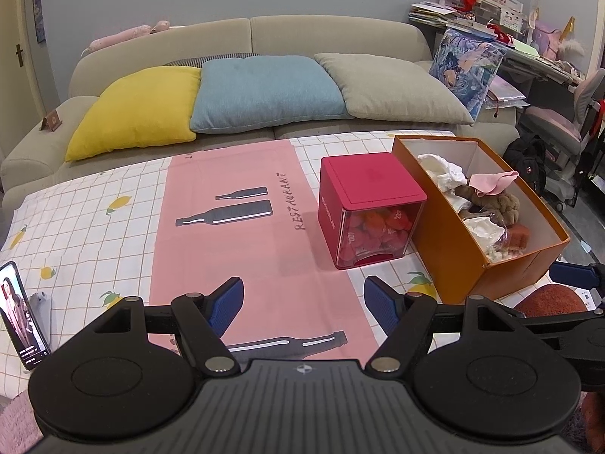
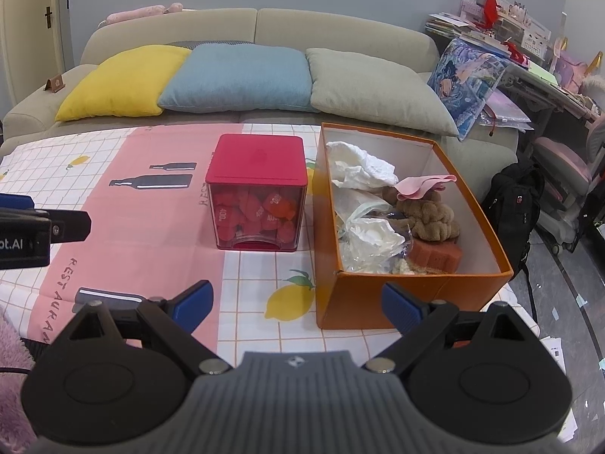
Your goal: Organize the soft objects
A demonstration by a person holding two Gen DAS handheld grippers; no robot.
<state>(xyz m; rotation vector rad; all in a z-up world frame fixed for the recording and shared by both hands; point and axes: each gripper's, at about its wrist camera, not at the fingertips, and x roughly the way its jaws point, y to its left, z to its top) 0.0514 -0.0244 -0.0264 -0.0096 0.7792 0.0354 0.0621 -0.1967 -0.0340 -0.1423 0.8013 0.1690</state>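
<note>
An orange cardboard box point(image 2: 412, 302) point(image 1: 446, 249) stands on the table at the right. In it lie white crumpled cloths point(image 2: 359, 168), a pink cloth point(image 2: 423, 185), a brown plush toy point(image 2: 431, 215), an orange sponge point(image 2: 435, 255) and clear plastic bags point(image 2: 363, 242). My left gripper point(image 1: 302, 304) is open and empty over the pink strip of the tablecloth, left of the box. My right gripper point(image 2: 297, 304) is open and empty in front of the box's near left corner. The left gripper's finger also shows at the left edge of the right wrist view point(image 2: 22, 204).
A red-lidded clear container point(image 2: 257, 196) point(image 1: 368, 208) of red packets stands just left of the box. A phone point(image 1: 20, 314) leans at the table's left edge. A sofa with yellow, blue and beige cushions point(image 1: 264, 90) lies behind. A black backpack point(image 2: 514, 204) sits on the floor at the right.
</note>
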